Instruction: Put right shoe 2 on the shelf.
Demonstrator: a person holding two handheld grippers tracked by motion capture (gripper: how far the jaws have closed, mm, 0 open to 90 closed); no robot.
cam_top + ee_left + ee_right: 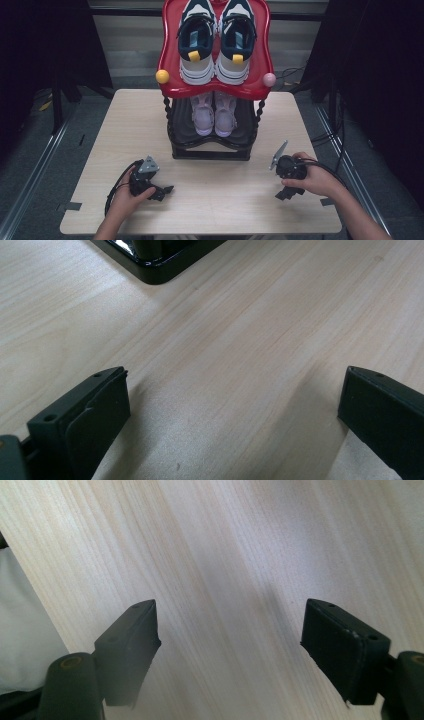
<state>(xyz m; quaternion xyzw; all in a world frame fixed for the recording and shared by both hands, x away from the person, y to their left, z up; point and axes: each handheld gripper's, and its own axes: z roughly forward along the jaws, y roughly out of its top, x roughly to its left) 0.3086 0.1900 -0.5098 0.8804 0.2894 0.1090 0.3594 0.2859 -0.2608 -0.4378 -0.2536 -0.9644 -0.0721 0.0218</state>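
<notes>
A two-tier shoe rack [212, 145] stands at the back middle of the wooden table [120, 120]. Its red top shelf [170, 50] carries a pair of white and navy sneakers [216, 40]. A pair of pale pink shoes [214, 114] sits on the black lower shelf. My left gripper [162, 192] rests low over the table at front left, open, with bare wood between its jaws in the left gripper view [235, 405]. My right gripper [289, 192] is held at front right, open over bare wood [230, 645].
The rack's black base corner [155, 265] shows ahead of the left gripper. A yellow knob [162, 76] and a pink knob [269, 79] stick out from the red shelf's front corners. Dark curtains and cables surround the table. The table's edge [30, 605] lies near the right gripper.
</notes>
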